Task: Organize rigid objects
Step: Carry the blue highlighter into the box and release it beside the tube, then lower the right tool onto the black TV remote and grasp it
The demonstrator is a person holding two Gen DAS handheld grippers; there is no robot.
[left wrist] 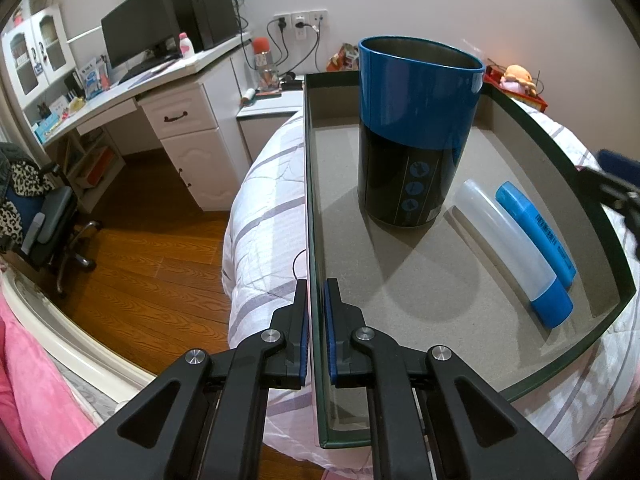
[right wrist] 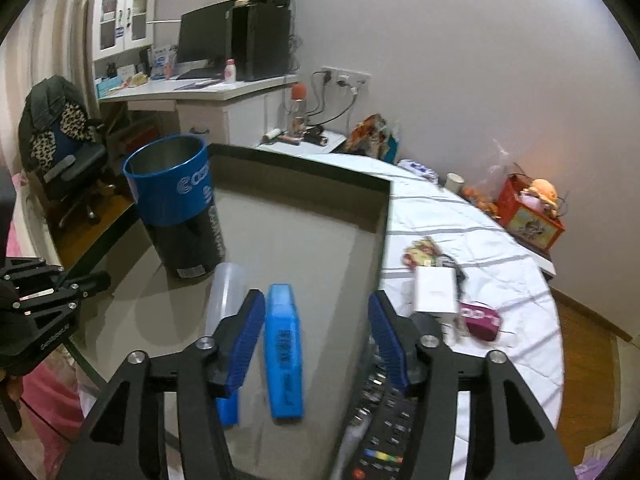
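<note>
A shallow box with a dark green rim [left wrist: 310, 200] lies on the bed. My left gripper [left wrist: 316, 292] is shut on its left wall. Inside stands a tall blue and black can [left wrist: 416, 128], open at the top. Beside the can lie a translucent tube with a blue cap [left wrist: 508, 248] and a flat blue marker-like case [left wrist: 536, 228]. In the right wrist view my right gripper [right wrist: 316, 298] hangs open just above the blue case [right wrist: 283, 344]. Its pads do not touch the case. The tube [right wrist: 224, 300] is partly hidden behind the left finger, and the can [right wrist: 176, 208] stands at the box's far left.
A black remote control [right wrist: 380, 432], a white block [right wrist: 436, 290] and a small magenta item [right wrist: 480, 318] lie on the quilt right of the box. A red box with a plush toy [right wrist: 528, 216] sits by the wall. A desk [left wrist: 160, 80] and an office chair [left wrist: 44, 216] stand to the left.
</note>
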